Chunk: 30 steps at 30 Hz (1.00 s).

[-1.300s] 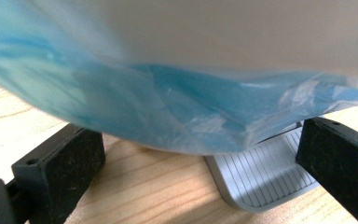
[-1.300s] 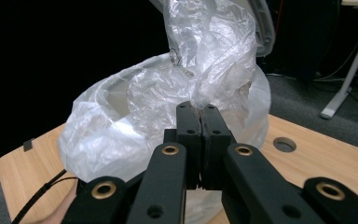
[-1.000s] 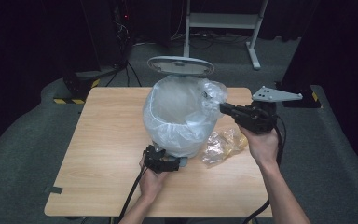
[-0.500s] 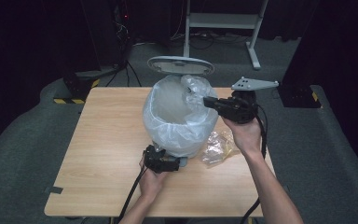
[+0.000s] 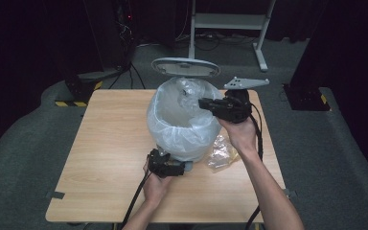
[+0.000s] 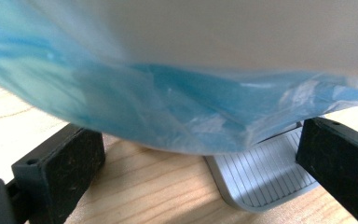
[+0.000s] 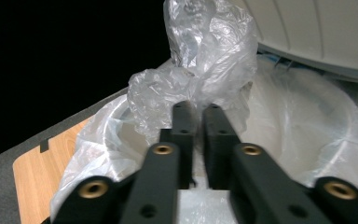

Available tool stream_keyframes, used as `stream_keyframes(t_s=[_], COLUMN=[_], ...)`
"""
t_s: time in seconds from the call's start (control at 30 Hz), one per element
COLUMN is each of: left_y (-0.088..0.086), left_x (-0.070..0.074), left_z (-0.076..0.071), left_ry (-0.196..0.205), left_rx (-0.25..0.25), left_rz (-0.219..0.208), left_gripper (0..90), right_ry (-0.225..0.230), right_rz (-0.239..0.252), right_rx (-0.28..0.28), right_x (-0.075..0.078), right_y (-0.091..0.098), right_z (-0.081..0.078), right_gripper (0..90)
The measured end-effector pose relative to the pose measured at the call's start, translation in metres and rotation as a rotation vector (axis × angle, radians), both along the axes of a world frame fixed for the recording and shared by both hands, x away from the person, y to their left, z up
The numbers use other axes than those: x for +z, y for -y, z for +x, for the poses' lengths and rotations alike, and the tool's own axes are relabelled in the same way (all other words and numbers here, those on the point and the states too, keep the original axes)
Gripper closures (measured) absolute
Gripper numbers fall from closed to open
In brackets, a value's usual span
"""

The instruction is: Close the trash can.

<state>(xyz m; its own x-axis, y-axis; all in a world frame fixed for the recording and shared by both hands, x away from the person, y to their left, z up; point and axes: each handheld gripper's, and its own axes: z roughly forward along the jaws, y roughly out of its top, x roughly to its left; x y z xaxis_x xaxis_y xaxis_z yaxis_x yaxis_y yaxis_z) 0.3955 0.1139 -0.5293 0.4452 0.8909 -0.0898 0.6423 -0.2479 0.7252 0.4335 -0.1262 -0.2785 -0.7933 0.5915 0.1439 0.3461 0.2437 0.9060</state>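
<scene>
Pale plastic liner [image 5: 182, 127] drapes the bin [image 5: 199, 155] mid-table [image 5: 105, 143] in the high view; the right gripper [image 5: 202, 103] reaches over its rim.

Left gripper view: jaws apart at the bin's base, bag blurred, pedal [image 6: 265, 172] half hidden.

Right gripper view: jaws, just opening, stand slightly apart against crumpled plastic [image 7: 200, 60]; contact unclear.

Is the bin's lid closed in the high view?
No, the lid stands tipped up behind the bin, whose bag-lined mouth lies open below the right gripper.
</scene>
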Motion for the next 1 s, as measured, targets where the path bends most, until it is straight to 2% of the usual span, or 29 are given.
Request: stream_keyframes(t_s=[0.13, 0.27, 0.53, 0.73, 0.87, 0.9, 1.0], left_y=[0.000, 0.000, 0.000, 0.000, 0.000, -0.002, -0.002], left_x=[0.000, 0.000, 0.000, 0.000, 0.000, 0.001, 0.001], left_z=[0.000, 0.000, 0.000, 0.000, 0.000, 0.000, 0.000], left_ry=[0.001, -0.001, -0.001, 0.000, -0.001, -0.007, -0.007], left_rx=[0.000, -0.005, -0.004, -0.002, -0.003, -0.018, -0.017], left_rz=[0.000, 0.006, 0.005, -0.001, 0.006, 0.028, 0.027], left_gripper=[1.2, 1.3, 1.3, 1.2, 1.2, 1.2, 1.2], right_ry=[-0.011, -0.007, 0.014, 0.020, 0.034, 0.037, 0.042], right_rz=[-0.007, -0.010, 0.013, 0.066, 0.071, 0.072, 0.076], right_rx=[-0.021, -0.034, -0.058, -0.071, -0.083, -0.085, -0.092], right_x=[-0.006, -0.011, -0.019, -0.024, -0.025, -0.025, -0.027], right_y=[-0.004, -0.003, 0.010, 0.023, 0.030, 0.031, 0.036], right_z=[0.004, 0.005, -0.001, -0.010, -0.015, -0.016, -0.020], right_gripper=[62.4, 53.1, 48.1, 47.1, 46.8, 46.6, 46.6])
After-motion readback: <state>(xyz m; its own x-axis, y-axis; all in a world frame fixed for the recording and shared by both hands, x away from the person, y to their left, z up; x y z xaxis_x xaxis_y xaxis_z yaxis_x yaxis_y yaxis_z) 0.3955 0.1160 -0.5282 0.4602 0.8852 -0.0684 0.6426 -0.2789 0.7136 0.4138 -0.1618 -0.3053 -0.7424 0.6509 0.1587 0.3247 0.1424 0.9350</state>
